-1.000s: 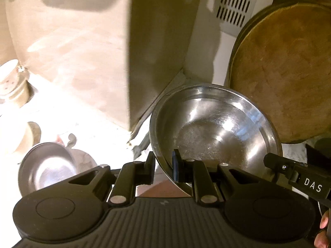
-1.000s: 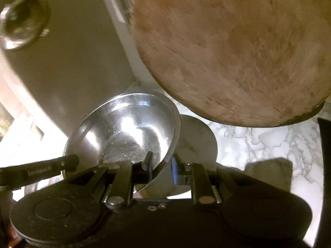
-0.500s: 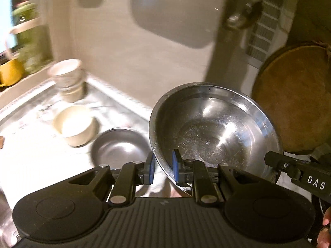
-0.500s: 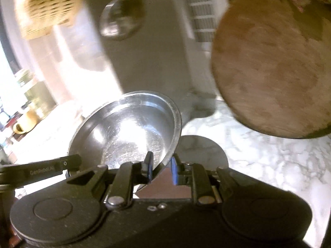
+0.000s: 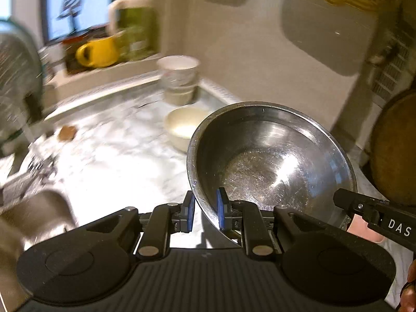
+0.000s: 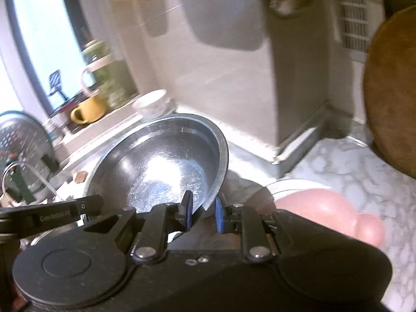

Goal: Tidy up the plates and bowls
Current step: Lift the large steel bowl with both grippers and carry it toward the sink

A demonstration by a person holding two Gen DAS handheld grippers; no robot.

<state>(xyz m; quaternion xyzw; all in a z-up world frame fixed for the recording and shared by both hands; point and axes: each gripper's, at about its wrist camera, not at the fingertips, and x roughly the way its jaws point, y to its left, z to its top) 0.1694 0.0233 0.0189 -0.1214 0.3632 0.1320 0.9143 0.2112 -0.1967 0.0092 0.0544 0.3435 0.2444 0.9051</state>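
Note:
A large steel bowl (image 5: 270, 161) hangs in the air above the marble counter, held by both grippers. My left gripper (image 5: 205, 212) is shut on its near left rim. My right gripper (image 6: 203, 212) is shut on the opposite rim of the same steel bowl (image 6: 161, 163). A cream bowl (image 5: 182, 130) sits on the counter behind the steel bowl's left edge. A stack of white bowls (image 5: 179, 80) stands further back by the wall; its top bowl (image 6: 153, 104) shows in the right wrist view.
A round wooden board (image 5: 392, 150) leans at the right wall. A yellow mug (image 5: 97, 52) and a green jar (image 5: 135, 18) stand on the window ledge. A sink (image 5: 31, 223) and a perforated steel colander (image 6: 23, 140) are at the left. A steel plate (image 6: 288, 186) lies on the counter.
Both grippers have swung the steel bowl leftward from the wooden board, toward the window and sink. The steel plate seen earlier on the counter has left the left wrist view.

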